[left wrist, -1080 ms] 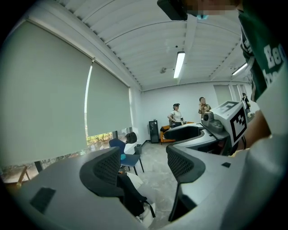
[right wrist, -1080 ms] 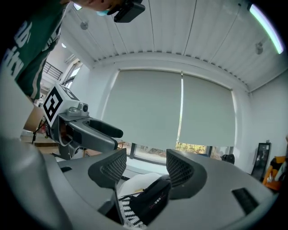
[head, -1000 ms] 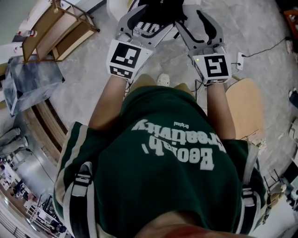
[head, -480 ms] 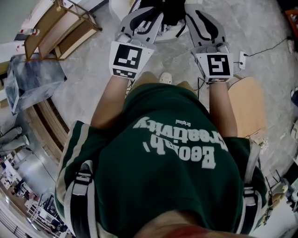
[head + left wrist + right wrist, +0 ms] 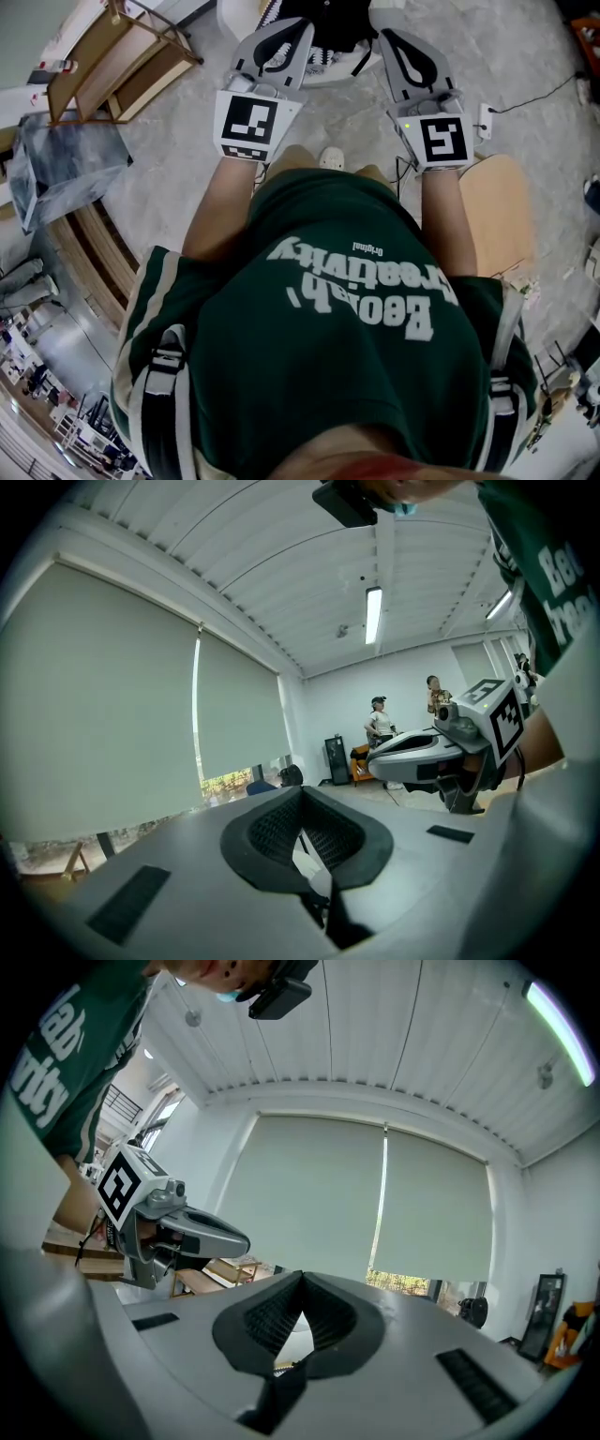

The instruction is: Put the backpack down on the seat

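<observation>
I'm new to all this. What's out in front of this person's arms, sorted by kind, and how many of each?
Grey two-jaw grippers: 2 (left gripper, right gripper, both shut and empty)
Black backpack: 1
White seat: 1
Light wooden shelf frame: 1
Total: 5

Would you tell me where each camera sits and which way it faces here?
Head view: on the person's head, facing steeply down; shows dark green printed shirt, forearms, left gripper, right gripper.
Left gripper view: on the left gripper, facing level toward pale roller blinds; its jaws just closed, empty.
Right gripper view: on the right gripper, level, toward the blinds; jaws just closed, empty.
Shared: each gripper view shows the other gripper, the shirt, the blinds.
</observation>
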`<action>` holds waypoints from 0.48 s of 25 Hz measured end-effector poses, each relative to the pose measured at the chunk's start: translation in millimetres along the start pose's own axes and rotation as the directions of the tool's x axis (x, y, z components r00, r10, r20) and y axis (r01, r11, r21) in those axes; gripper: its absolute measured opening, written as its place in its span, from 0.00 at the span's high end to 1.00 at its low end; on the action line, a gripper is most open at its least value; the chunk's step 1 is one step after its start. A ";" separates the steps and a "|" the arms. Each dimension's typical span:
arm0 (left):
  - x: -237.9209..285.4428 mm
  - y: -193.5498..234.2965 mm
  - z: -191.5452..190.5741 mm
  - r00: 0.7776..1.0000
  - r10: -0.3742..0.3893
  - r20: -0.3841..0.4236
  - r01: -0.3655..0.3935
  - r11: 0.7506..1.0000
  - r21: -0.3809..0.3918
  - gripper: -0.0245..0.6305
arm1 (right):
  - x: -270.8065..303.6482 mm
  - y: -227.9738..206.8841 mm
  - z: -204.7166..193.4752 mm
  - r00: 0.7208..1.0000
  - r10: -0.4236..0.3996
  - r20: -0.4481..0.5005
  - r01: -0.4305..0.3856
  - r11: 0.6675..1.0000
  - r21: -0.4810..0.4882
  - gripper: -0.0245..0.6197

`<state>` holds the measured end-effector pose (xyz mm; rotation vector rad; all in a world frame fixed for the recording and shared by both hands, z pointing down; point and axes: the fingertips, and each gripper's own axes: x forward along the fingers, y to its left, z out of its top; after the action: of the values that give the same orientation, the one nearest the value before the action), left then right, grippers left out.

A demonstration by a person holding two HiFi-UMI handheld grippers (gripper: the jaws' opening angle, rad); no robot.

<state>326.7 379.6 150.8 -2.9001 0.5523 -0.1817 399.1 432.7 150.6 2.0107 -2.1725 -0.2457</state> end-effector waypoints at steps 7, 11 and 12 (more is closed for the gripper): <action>0.2 -6.1 3.8 1.000 0.003 0.009 -0.003 1.000 -0.018 0.93 | -6.3 -2.5 -3.7 1.000 -0.011 -0.017 0.011 1.000 -0.018 0.91; 3.7 -4.2 3.8 1.000 -0.017 0.004 0.018 0.997 -0.072 0.93 | -2.5 -3.6 -5.0 1.000 -0.014 -0.008 0.014 1.000 -0.005 0.91; 4.4 -3.5 4.3 1.000 -0.019 0.010 0.019 0.997 -0.070 0.93 | -1.8 -3.3 -5.6 1.000 -0.011 -0.010 0.011 1.000 -0.016 0.91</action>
<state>332.6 381.8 147.7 -2.9736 0.5404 -0.1538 403.7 434.2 155.2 2.0120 -2.1473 -0.2531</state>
